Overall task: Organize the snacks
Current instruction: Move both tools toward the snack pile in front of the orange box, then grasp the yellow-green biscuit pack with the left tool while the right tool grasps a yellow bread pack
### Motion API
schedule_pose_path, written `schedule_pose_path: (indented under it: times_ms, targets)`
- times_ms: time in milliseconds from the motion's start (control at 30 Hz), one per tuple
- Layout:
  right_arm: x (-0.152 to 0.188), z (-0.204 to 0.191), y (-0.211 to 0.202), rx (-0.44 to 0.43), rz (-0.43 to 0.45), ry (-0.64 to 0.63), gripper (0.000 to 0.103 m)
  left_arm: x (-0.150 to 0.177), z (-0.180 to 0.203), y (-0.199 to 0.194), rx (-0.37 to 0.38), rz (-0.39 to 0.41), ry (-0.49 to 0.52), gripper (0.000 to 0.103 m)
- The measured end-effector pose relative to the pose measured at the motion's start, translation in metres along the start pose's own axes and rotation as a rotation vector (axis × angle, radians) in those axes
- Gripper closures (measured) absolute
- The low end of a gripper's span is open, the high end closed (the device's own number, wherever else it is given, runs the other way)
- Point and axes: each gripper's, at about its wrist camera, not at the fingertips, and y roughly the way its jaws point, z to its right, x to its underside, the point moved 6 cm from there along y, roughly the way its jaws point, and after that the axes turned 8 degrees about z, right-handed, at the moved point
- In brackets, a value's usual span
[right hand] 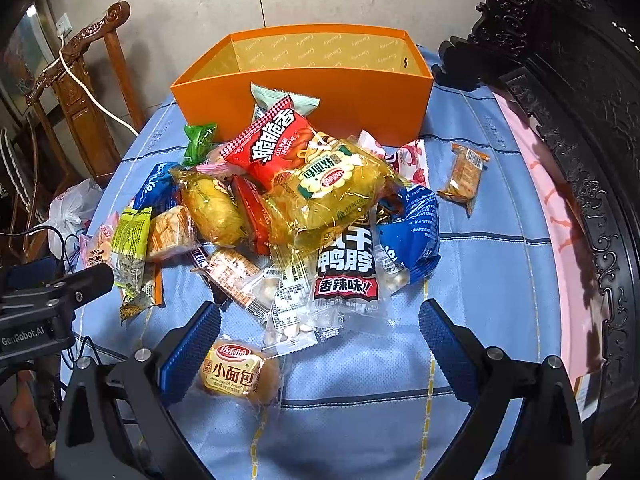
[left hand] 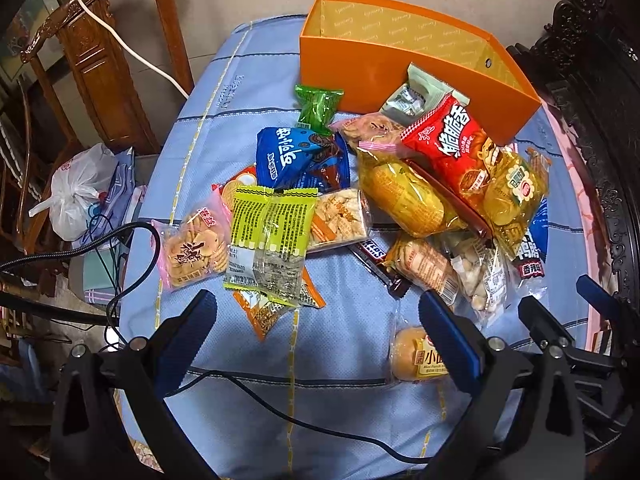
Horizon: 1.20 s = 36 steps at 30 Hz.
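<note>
Blue-clothed tabletop among carved wooden furniture; one orange box upper centre, one heap of snack packets mid-frame. Left gripper jaws wide apart, holding nothing. Right gripper jaws wide too, one small bread bun touching the left pad, ungripped.

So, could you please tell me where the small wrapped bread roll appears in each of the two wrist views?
Left wrist view: the small bread roll lies low and right of centre on the blue tablecloth, partly behind the left gripper's right finger.
Right wrist view: it lies low and left of centre, beside the right gripper's left finger.
Shared landmark: the orange box behind the snack pile.
</note>
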Motion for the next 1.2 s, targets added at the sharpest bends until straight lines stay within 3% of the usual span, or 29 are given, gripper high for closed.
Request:
schedule_pose_path:
  times_ms: [733, 967, 1200]
  targets:
    - [0.001, -0.001, 0.005, -0.003, -0.017, -0.004, 0.004, 0.003, -0.006, 0.011, 0.018, -0.027, -0.018, 0.004]
    - [0.009, 0.007, 0.009, -0.013, -0.037, 0.02, 0.004, -0.003, -0.06, 0.029, 0.018, -0.005, -0.094, 0.004]
    - [0.017, -0.019, 0.014, -0.153, -0.055, -0.068, 0.004, -0.007, -0.098, 0.054, 0.078, -0.018, -0.116, 0.004]
